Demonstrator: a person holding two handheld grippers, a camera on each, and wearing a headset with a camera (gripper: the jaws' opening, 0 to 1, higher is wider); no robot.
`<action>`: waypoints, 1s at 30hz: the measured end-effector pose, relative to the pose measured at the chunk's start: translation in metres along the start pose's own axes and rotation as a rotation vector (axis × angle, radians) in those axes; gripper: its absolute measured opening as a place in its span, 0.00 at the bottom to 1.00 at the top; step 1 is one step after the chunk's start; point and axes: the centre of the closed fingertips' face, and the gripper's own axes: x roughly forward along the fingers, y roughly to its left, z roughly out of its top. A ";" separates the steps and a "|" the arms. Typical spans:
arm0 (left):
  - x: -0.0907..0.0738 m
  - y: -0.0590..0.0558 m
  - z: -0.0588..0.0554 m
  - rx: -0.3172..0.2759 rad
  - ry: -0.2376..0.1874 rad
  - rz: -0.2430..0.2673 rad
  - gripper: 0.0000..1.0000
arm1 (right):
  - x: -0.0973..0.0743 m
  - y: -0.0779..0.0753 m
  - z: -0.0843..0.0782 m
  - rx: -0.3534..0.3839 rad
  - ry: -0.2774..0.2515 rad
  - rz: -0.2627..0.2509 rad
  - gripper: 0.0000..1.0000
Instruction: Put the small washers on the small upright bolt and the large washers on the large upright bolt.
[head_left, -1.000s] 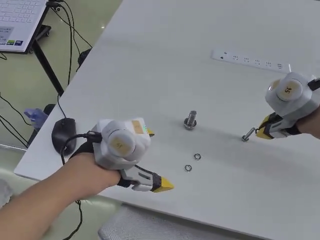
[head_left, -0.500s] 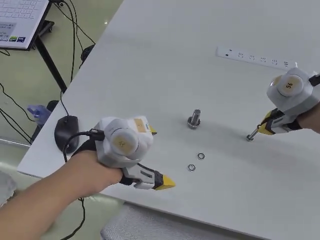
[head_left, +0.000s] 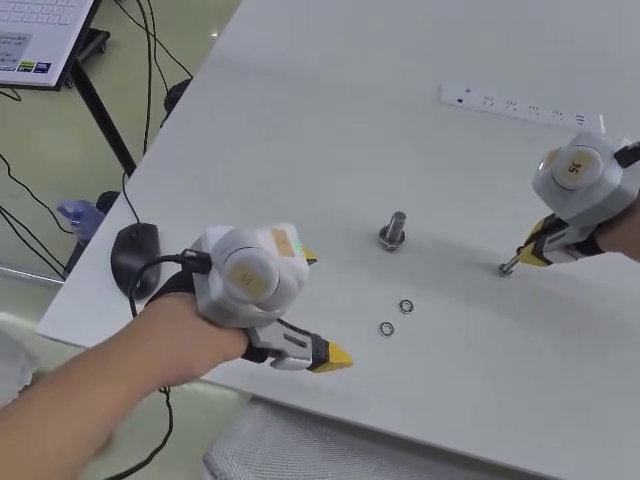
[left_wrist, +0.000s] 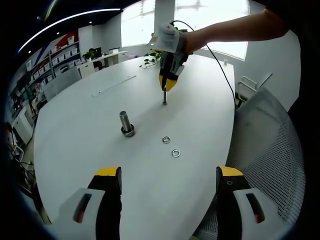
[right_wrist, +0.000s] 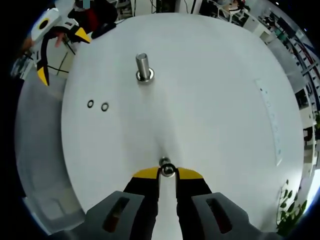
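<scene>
The large bolt (head_left: 392, 232) stands upright on the white table (head_left: 330, 120); it is also in the left gripper view (left_wrist: 126, 124) and the right gripper view (right_wrist: 143, 67). Two small washers (head_left: 406, 306) (head_left: 386, 329) lie flat just in front of it. My right gripper (head_left: 528, 256) is shut on the small bolt (head_left: 508, 266), which is tilted with its lower end at the tabletop, right of the large bolt. My left gripper (head_left: 320, 307) hovers open near the table's front edge, left of the washers, with nothing between its jaws.
A white power strip (head_left: 520, 105) lies at the far right of the table. A black mouse (head_left: 135, 255) sits at the left edge with its cable hanging down. A laptop (head_left: 35, 35) stands off the table to the left. A grey chair (head_left: 290, 450) is below the front edge.
The head view has shifted a little. Neither the grippers nor the bolts and washers have visibly moved on the table.
</scene>
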 end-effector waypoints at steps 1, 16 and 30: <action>0.000 0.000 0.000 -0.001 -0.001 -0.001 0.77 | 0.001 0.000 0.000 0.001 0.002 0.002 0.12; 0.004 0.001 -0.001 -0.001 0.001 -0.011 0.76 | 0.019 0.003 -0.005 -0.024 0.033 0.013 0.13; 0.004 0.000 -0.005 -0.007 0.013 -0.018 0.75 | 0.036 0.004 -0.007 -0.011 0.042 0.031 0.13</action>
